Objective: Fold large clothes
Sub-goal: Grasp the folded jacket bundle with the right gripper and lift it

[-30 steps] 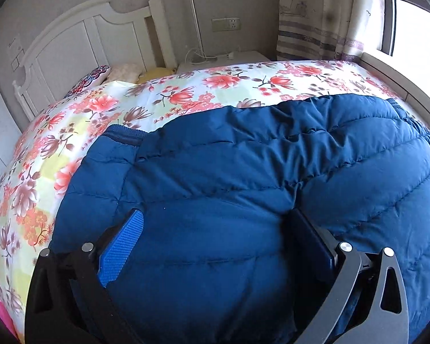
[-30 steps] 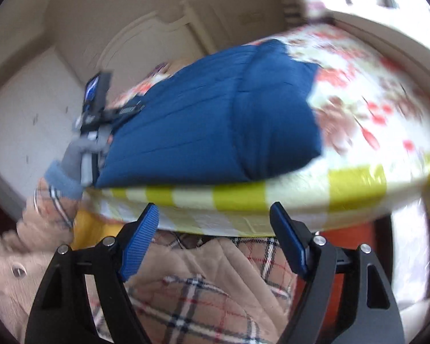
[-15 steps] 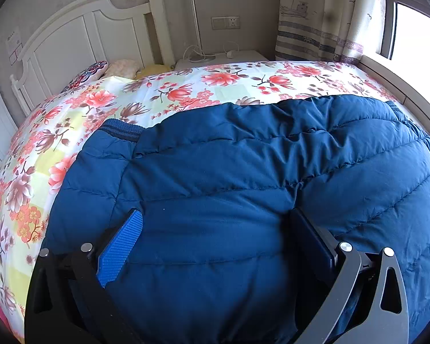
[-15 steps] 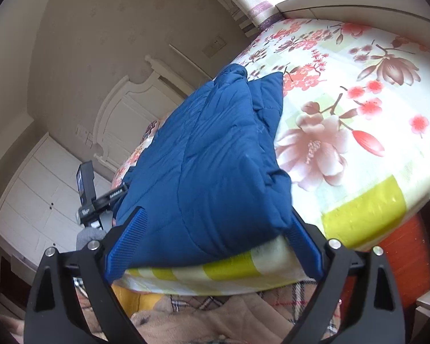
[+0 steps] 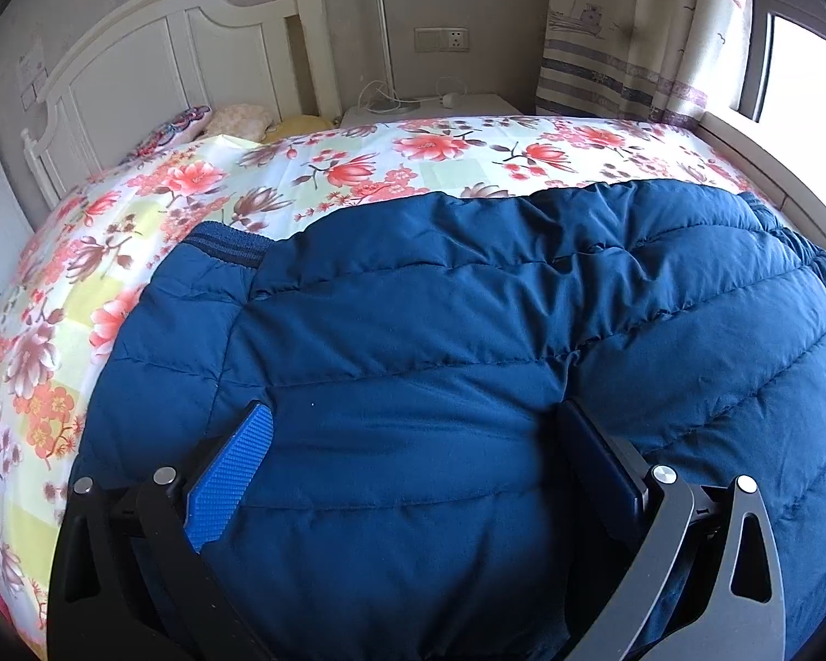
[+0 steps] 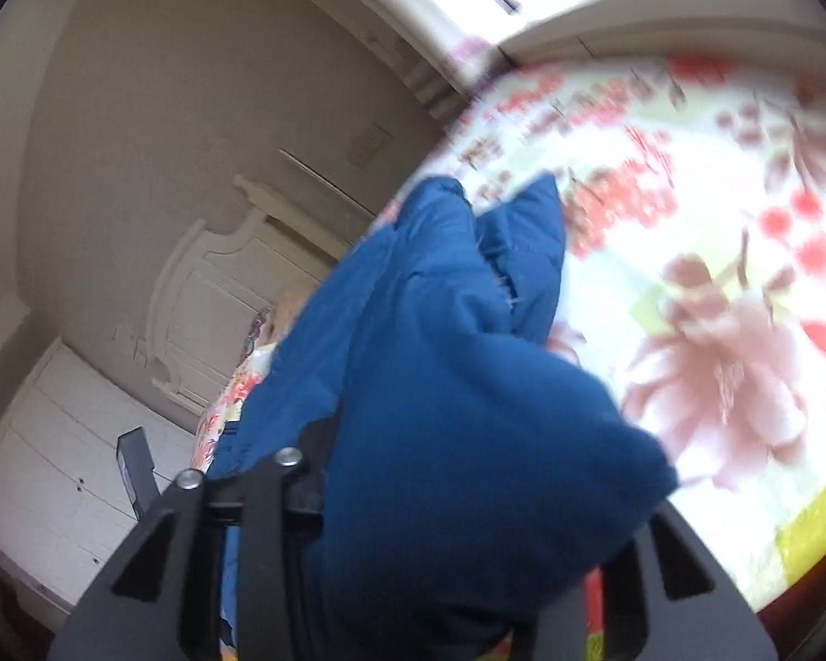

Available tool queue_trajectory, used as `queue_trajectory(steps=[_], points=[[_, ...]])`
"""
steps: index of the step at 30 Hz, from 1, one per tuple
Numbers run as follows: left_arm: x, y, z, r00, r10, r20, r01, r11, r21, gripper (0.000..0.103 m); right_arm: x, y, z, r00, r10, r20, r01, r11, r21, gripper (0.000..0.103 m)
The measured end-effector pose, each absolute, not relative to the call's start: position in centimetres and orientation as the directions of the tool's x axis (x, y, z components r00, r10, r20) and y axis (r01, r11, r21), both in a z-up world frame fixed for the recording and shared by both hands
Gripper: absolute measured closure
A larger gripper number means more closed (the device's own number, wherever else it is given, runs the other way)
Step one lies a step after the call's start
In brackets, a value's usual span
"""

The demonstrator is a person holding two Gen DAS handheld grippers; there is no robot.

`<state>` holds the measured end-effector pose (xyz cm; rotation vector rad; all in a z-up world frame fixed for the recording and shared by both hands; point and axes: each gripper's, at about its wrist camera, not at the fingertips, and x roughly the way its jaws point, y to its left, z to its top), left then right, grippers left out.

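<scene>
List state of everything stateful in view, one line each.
blue puffer jacket: lying on the bed, partly folded.
left gripper: fingers wide, jacket bulging between them, pads against the fabric.
right gripper: fingers closing on a jacket corner.
curtain: drawn aside at the window.
floral bedspread: spread flat.

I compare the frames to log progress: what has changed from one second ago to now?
The right gripper moved from below the bed edge onto the blue down jacket; its jaws are closing on the jacket's corner. The left gripper stayed in place, jacket bulging between its fingers. The floral bedsheet is unchanged.
</scene>
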<state>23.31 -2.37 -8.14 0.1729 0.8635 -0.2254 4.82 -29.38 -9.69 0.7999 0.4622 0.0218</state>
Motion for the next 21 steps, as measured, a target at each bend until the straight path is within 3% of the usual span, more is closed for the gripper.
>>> queue_trajectory(steps=[2,6,9,12,14,17,21], points=[[23.1,-2.0,-7.4,0.628,-0.143,-0.765,0.264,0.964,0.036,0.004,4.7,-28.6,-8.0,0.912,0.187,-0.366,0.109,0.749,0.654,0.072],[18.8,-1.3,-3.2,0.709,-0.245,-0.661,0.305,0.952,-0.026,0.004,4.8,-27.7,-6.0,0.922,0.173,-0.347,0.075,0.799,0.597,0.072],[15.5,-3.0,-3.7,0.689,-0.234,-0.686,0.383,0.921,0.071,0.004,5.0,-26.8,-4.4,0.931,0.162,-0.326,0.052,0.827,0.560,0.072],[12.2,-4.9,-7.4,0.641,-0.238,-0.730,0.472,0.872,0.130,0.004,5.3,-24.7,-2.3,0.940,0.172,-0.294,-0.007,0.872,0.489,0.072],[10.3,-4.3,-8.2,0.697,-0.240,-0.675,0.467,0.867,0.175,0.004,5.3,-22.4,-0.5,0.948,0.174,-0.266,-0.052,0.912,0.408,0.072],[10.1,-0.2,-6.3,0.647,-0.322,-0.691,0.472,0.881,0.030,0.004,5.7,-17.2,3.2,0.956,0.208,-0.209,-0.155,0.957,0.243,0.072],[9.0,9.7,-0.2,0.794,-0.263,-0.548,0.284,0.958,-0.047,0.004,7.1,-8.1,5.6,0.943,0.273,-0.190,-0.274,0.961,0.023,0.072]])
